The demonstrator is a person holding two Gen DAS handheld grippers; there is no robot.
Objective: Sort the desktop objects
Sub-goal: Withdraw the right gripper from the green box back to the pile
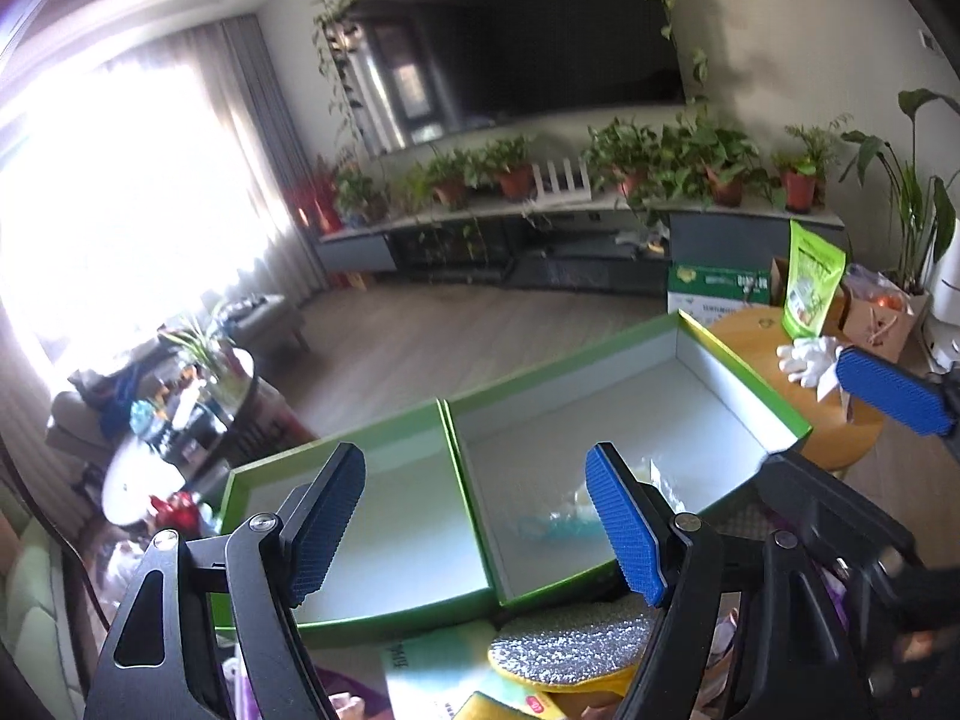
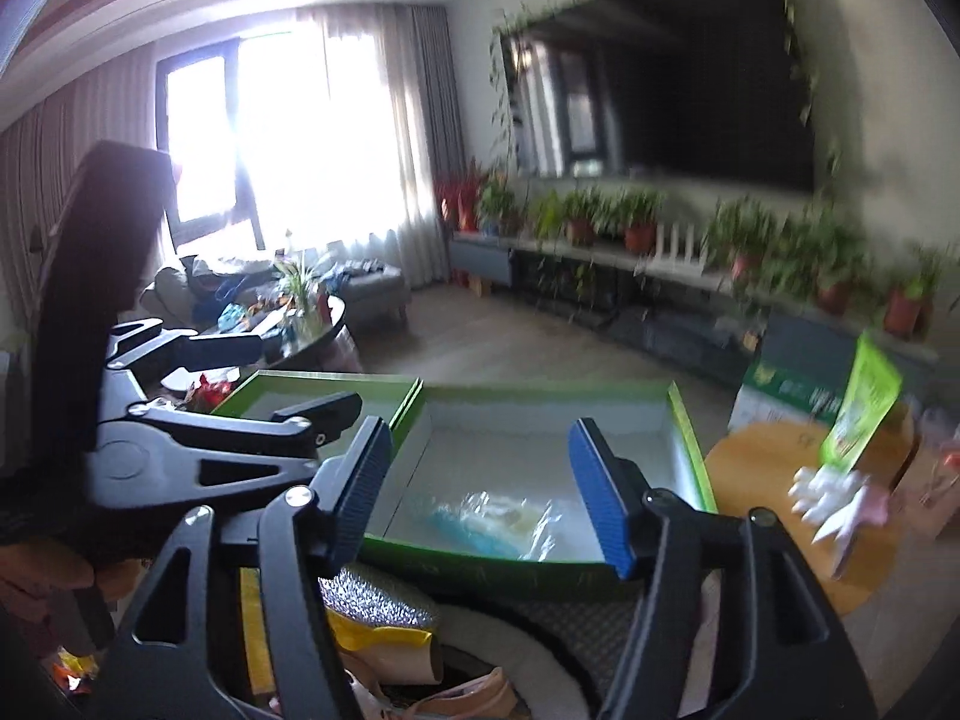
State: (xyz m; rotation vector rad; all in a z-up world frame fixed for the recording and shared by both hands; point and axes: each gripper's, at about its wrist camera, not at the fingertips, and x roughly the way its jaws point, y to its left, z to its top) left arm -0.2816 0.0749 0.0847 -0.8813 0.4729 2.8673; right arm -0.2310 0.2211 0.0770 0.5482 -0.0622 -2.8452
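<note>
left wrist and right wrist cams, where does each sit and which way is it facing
Left wrist: on the left gripper, open, looking over two green boxes toward the TV wall; the right gripper's pad shows at right.
Right wrist: on the right gripper, open and empty, facing the same way; the left gripper and a hand show at left.
Shared: the boxes, the plastic bag, the round table.

- A round wooden table (image 1: 750, 330) is being occupied by a white glove (image 1: 807, 360) and an upright green pouch (image 1: 813, 288).
- Two green boxes (image 1: 708, 360) are being carried just beside it.
</note>
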